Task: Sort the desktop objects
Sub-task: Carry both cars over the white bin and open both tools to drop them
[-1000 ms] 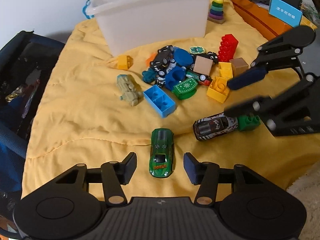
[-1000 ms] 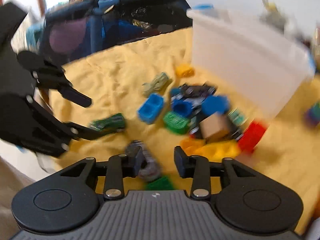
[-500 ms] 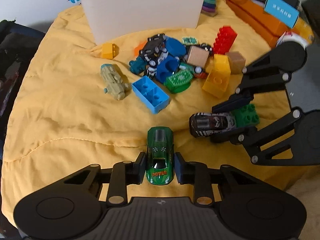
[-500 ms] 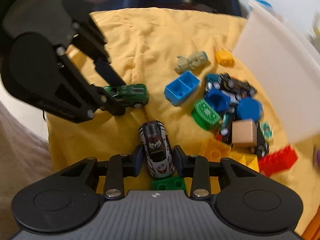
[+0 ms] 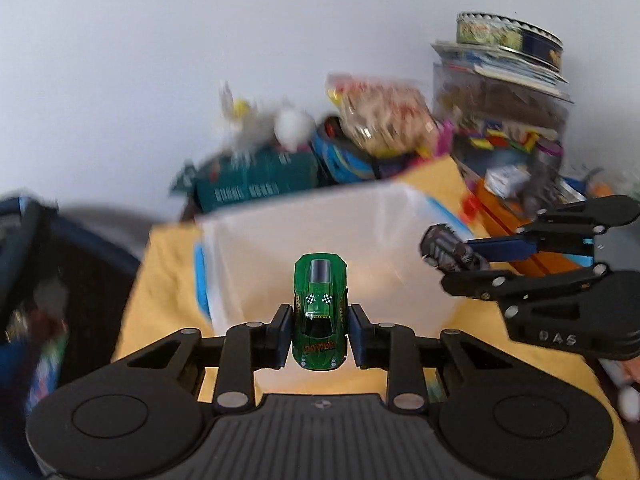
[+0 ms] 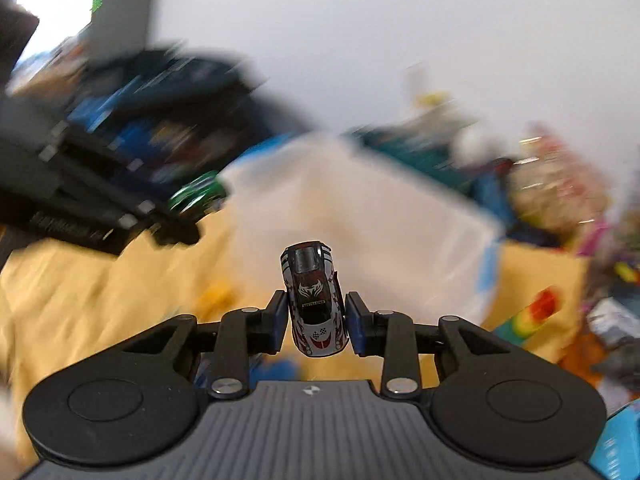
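My left gripper (image 5: 319, 334) is shut on a green toy car (image 5: 319, 316) and holds it in the air in front of the white plastic bin (image 5: 248, 256). My right gripper (image 6: 316, 328) is shut on a black, silver and red toy car (image 6: 314, 306), also lifted towards the bin (image 6: 360, 216). In the left wrist view the right gripper (image 5: 460, 264) holds its car (image 5: 444, 250) over the bin's right side. In the right wrist view the left gripper (image 6: 176, 220) with the green car (image 6: 196, 196) is at the left. The pile of bricks and cars is out of view.
The yellow cloth (image 5: 160, 272) covers the table around the bin. Behind the bin are a teal box (image 5: 256, 184), a bag of snacks (image 5: 384, 120) and stacked clutter with a round tin (image 5: 508, 38). A rainbow stacking toy (image 6: 532, 316) stands at the right.
Both grippers have lifted their cars off the cloth and risen up to the bin. One second ago both were open over the cars; half a second ago they closed on them.
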{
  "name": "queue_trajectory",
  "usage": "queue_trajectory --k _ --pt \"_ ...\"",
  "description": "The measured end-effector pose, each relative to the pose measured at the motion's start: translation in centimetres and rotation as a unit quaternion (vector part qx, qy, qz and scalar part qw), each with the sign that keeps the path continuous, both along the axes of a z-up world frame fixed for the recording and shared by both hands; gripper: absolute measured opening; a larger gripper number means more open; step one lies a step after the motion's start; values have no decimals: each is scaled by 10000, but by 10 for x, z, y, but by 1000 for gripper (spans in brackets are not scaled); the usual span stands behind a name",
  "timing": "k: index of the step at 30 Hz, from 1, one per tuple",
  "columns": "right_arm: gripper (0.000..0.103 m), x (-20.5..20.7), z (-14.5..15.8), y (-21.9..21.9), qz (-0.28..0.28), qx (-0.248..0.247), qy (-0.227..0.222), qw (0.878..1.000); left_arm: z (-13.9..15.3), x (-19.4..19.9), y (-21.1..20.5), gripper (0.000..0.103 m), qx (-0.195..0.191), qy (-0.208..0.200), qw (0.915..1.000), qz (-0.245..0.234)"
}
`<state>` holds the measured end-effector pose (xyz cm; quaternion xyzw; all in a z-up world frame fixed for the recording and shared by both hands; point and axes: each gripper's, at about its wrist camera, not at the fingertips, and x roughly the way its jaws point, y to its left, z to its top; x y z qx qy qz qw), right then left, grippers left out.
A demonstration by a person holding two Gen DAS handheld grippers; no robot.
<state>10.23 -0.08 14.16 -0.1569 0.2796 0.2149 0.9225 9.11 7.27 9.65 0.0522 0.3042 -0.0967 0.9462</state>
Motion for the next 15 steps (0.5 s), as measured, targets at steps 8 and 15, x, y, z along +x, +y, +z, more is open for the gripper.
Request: queue_trajectory --k 8,15 --pt "35 79 -8 -9 -1047 235 271 9939 -35 73 -4 33 20 370 9989 299" --pt "45 67 -16 -16 -1151 320 206 9926 -26 34 3 45 -47 -14 9996 266"
